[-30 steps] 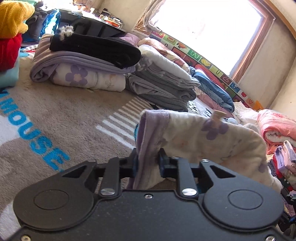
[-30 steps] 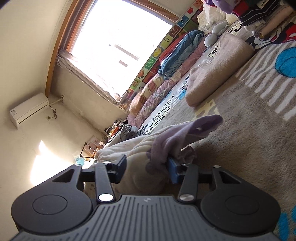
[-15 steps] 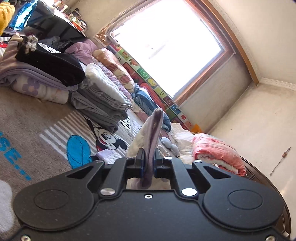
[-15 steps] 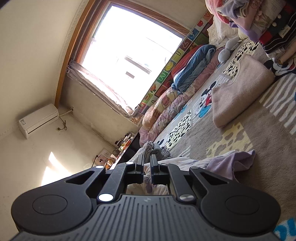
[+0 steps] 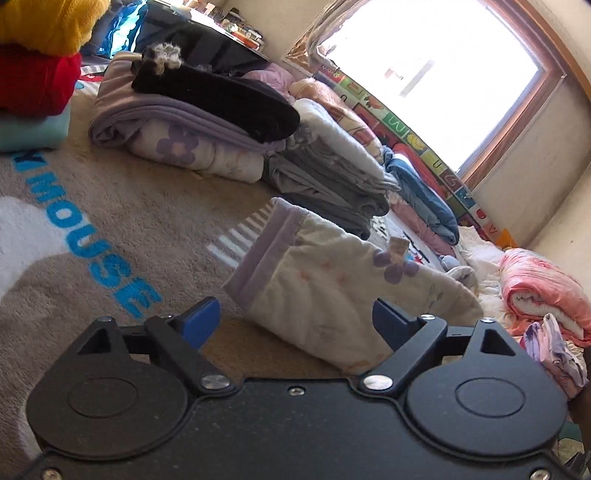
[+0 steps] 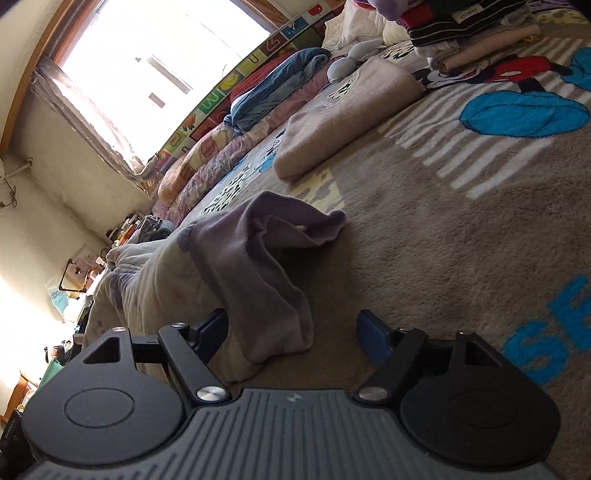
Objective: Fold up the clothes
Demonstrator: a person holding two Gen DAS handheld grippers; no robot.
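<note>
A cream garment with purple flowers and a lilac cuff (image 5: 325, 273) lies on the grey carpet (image 5: 122, 206) just ahead of my left gripper (image 5: 295, 321). That gripper is open, and the cloth lies between its blue pads without being pinched. In the right wrist view the same garment (image 6: 236, 266) lies bunched, its lilac end draped by my right gripper (image 6: 293, 332). That gripper is open too, and its left pad (image 6: 212, 332) touches the cloth.
Folded stacks (image 5: 192, 122) stand behind the garment, grey ones (image 5: 332, 177) to their right. Red and yellow plush (image 5: 37, 55) is far left. A pink quilt (image 5: 543, 295) lies right. A folded beige blanket (image 6: 347, 114) and a clothes pile (image 6: 472, 33) lie ahead of the right gripper.
Both grippers were shut on the garment and held it up; both have opened and let it drop onto the carpet. The left view has tilted back down toward the floor.
</note>
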